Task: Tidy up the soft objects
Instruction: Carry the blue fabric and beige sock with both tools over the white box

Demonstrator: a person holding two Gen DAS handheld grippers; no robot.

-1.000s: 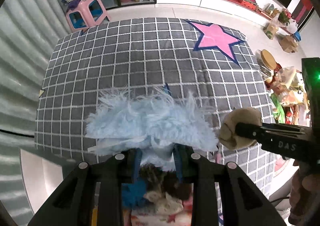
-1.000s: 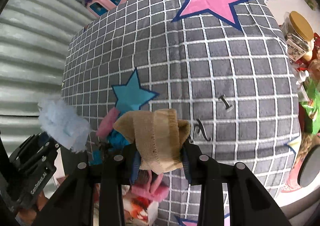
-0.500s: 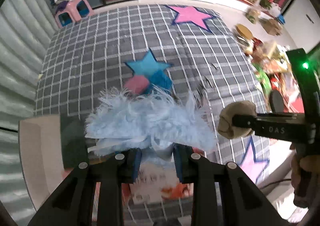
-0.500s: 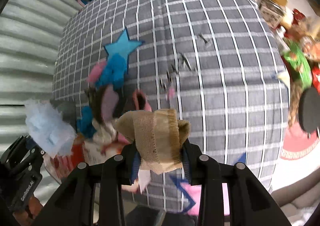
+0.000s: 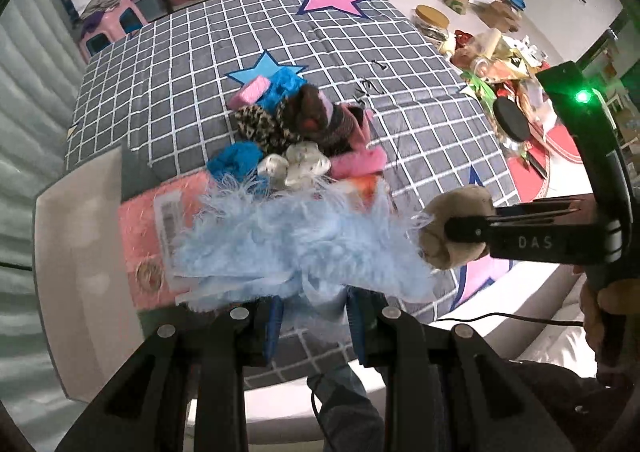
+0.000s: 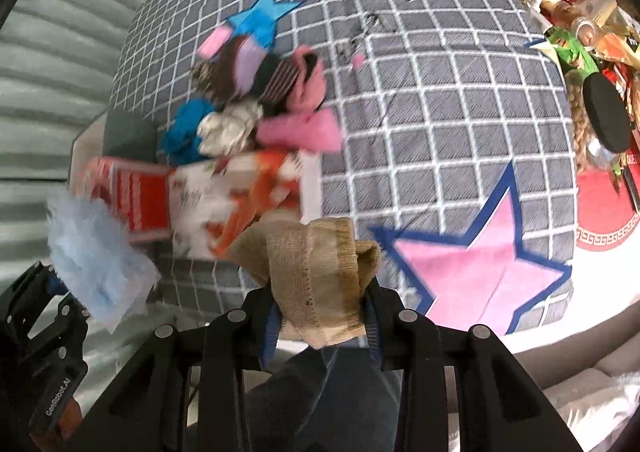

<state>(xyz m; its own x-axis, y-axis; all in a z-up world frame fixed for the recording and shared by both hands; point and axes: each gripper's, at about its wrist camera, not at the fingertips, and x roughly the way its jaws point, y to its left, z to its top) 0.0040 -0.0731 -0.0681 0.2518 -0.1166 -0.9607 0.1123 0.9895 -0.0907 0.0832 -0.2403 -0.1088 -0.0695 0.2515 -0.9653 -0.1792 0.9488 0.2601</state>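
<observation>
My left gripper [image 5: 314, 322] is shut on a fluffy light-blue sock [image 5: 288, 244], held above the near edge of the grey checked bed cover [image 5: 420, 132]. The same blue sock [image 6: 94, 256] shows at the left of the right wrist view. My right gripper [image 6: 320, 326] is shut on a rolled tan sock [image 6: 316, 272]; from the left wrist view the tan sock [image 5: 452, 228] hangs to the right of the blue one. A heap of socks [image 5: 296, 132] in pink, blue, brown and leopard print lies on the cover beyond both grippers, next to a red and white box [image 6: 224, 196].
A white surface [image 5: 76, 252] adjoins the bed at the left. Jars, bags and clutter [image 5: 492, 52] crowd the floor at the right, with a red mat [image 6: 604, 212]. A pink stool [image 5: 108, 24] stands beyond the bed. A person's trouser leg [image 6: 320, 392] shows below the grippers.
Both grippers have drawn back toward the near edge of the bed, each keeping its sock. The sock heap and the box, under the grippers before, now lie out ahead of them.
</observation>
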